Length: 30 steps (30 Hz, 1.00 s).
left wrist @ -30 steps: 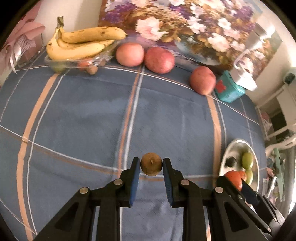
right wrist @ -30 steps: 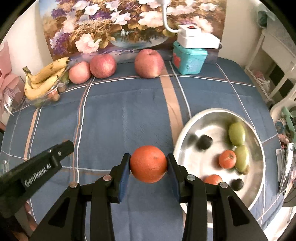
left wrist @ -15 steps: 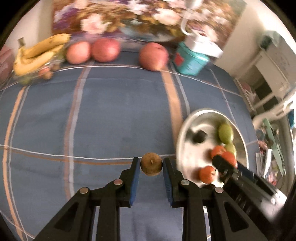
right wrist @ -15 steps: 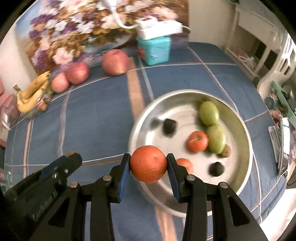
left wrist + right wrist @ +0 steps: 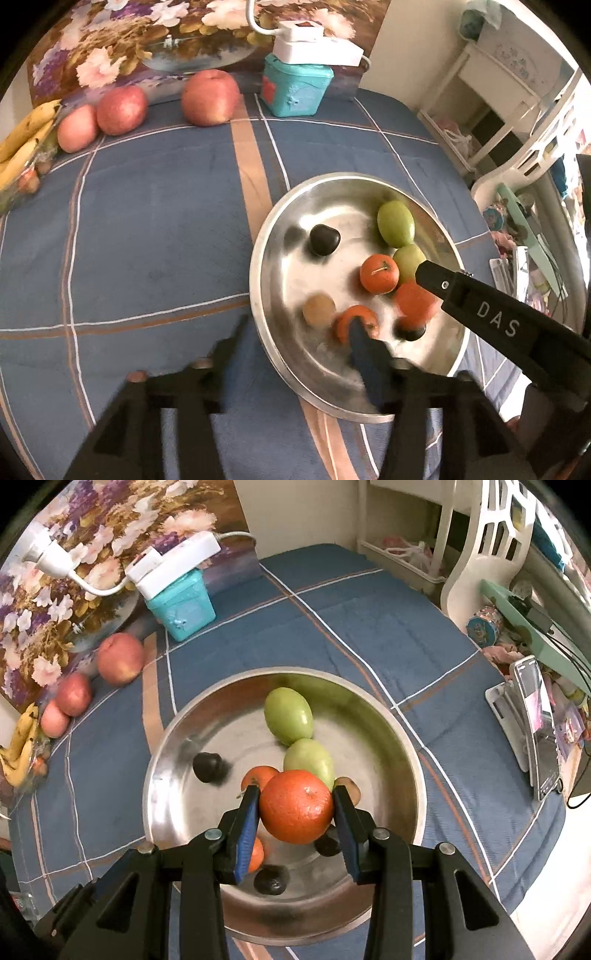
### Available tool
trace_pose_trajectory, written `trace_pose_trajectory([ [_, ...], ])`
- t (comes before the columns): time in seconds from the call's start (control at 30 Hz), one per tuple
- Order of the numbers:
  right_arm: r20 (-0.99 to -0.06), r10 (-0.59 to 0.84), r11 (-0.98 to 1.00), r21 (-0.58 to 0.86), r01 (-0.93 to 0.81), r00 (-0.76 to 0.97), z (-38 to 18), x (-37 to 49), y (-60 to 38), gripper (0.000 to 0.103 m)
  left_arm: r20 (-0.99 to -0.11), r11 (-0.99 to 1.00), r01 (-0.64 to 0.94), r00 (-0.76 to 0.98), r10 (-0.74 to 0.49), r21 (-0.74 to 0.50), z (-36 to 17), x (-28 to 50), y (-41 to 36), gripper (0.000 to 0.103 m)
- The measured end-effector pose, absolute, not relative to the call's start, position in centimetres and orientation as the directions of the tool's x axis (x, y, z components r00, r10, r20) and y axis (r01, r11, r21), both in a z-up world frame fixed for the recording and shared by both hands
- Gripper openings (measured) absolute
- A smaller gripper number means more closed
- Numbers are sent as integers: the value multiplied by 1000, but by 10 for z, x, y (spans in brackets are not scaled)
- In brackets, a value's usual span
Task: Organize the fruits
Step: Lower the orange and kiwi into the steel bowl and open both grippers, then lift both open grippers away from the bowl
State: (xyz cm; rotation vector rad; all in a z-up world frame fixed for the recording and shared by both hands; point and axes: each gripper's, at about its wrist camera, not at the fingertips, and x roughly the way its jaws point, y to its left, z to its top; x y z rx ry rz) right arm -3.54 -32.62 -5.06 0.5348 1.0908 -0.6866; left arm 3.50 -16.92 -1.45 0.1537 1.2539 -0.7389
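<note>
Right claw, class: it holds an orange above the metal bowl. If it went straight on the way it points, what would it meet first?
Probably the nearer green fruit, just beyond the orange in the right claw, with the small orange fruit beside it. Depth is unclear; it might pass over them toward the bowl.

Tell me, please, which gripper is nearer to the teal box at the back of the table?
Neither clearly. The left gripper and the right gripper, holding the orange, both hang over the steel bowl, far from the teal box.
</note>
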Motion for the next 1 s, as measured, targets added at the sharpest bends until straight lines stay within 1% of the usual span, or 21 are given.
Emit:
trace_pose_trajectory([
  [0.1, -926, -218, 681, 81, 728, 307, -50, -35, -327, 42, -898, 769, 565, 109, -427, -298, -14, 38, -163, 59],
  [0.13, -926, -212, 682, 89, 726, 313, -49, -37, -325, 42, -897, 776, 552, 108, -429, -305, -14, 39, -159, 61],
  [0.2, -923, -205, 684, 103, 722, 326, -47, -38, -323, 42, -902, 807, 506, 118, -415, -305, -16, 45, -148, 68],
  [0.27, -917, -200, 698, 114, 707, 345, -47, -39, -318, 42, -913, 843, 457, 140, -382, -283, -20, 51, -133, 79],
  [0.3, -915, -201, 711, 109, 695, 349, -47, -40, -314, 42, -920, 861, 435, 154, -361, -265, -22, 53, -126, 82],
  [0.33, -914, -205, 724, 99, 682, 350, -47, -40, -310, 42, -928, 879, 414, 170, -332, -238, -24, 55, -119, 90],
  [0.37, -913, -210, 734, 89, 673, 349, -47, -40, -306, 42, -937, 898, 392, 192, -292, -199, -27, 56, -110, 102],
  [0.5, -913, -228, 774, 42, 632, 339, -48, -41, -286, 42, -949, 940, 335, 271, -161, -64, -31, 54, -84, 103],
  [0.63, -909, -194, 818, 58, 572, 369, -48, -42, -261, 42, -948, 956, 288, 283, -147, -62, -28, 47, -57, 103],
  [0.7, -910, -185, 836, 52, 546, 371, -49, -43, -249, 42, -949, 956, 291, 283, -137, -51, -27, 41, -50, 103],
  [0.73, -910, -187, 842, 45, 537, 369, -49, -45, -243, 46, -950, 954, 296, 285, -129, -41, -25, 37, -48, 103],
  [0.77, -913, -183, 850, 39, 525, 365, -50, -46, -237, 59, -950, 953, 302, 288, -118, -26, -24, 33, -44, 103],
  [0.83, -926, -134, 856, 71, 512, 352, -56, -50, -230, 74, -952, 949, 314, 291, -97, -1, -22, 25, -41, 103],
  [0.93, -929, -120, 856, 82, 510, 350, -57, -59, -225, 74, -955, 944, 330, 281, -96, 2, -24, 13, -36, 103],
  [1.0, -921, -115, 856, 99, 507, 373, -53, -65, -225, 84, -958, 945, 327, 266, -107, -15, -24, 5, -30, 103],
])
